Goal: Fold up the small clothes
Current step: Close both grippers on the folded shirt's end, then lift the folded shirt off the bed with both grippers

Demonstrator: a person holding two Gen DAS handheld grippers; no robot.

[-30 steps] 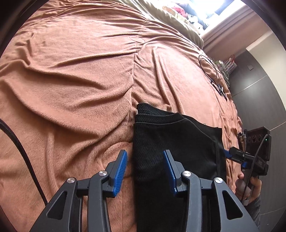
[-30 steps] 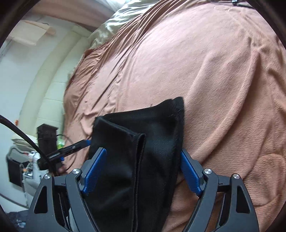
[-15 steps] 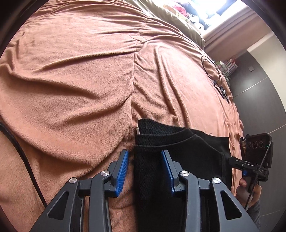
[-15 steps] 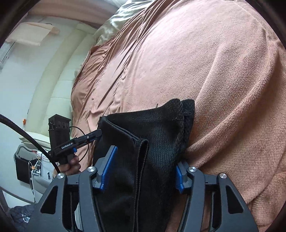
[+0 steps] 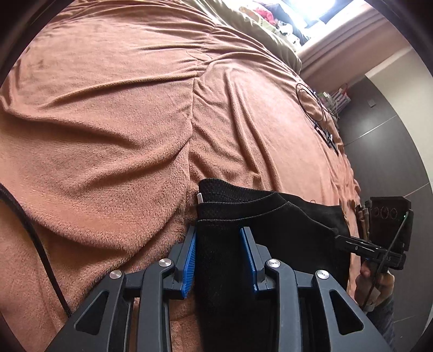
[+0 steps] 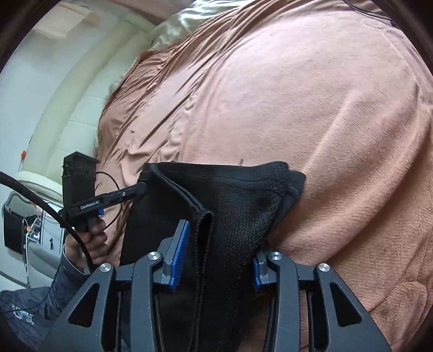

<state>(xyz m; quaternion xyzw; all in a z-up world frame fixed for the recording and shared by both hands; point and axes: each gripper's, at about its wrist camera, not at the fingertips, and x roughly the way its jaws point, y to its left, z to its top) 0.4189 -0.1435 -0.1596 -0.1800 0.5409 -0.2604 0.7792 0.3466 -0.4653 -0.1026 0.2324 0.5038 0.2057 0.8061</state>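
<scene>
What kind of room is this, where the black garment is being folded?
Most likely a bedroom. The black mesh garment lies on a wide bed covered by a rust-brown fleece blanket, an olive-green pillow sits at its far end, and a bright window is beyond.

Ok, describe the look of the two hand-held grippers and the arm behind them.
Each hand-held gripper, left and right, has black angular linkage arms with silver rivets and ribbed blue fingers. White "GenRobot.AI" lettering marks the left one's side. A black braided cable trails back; the sleeve is dark grey.
</scene>
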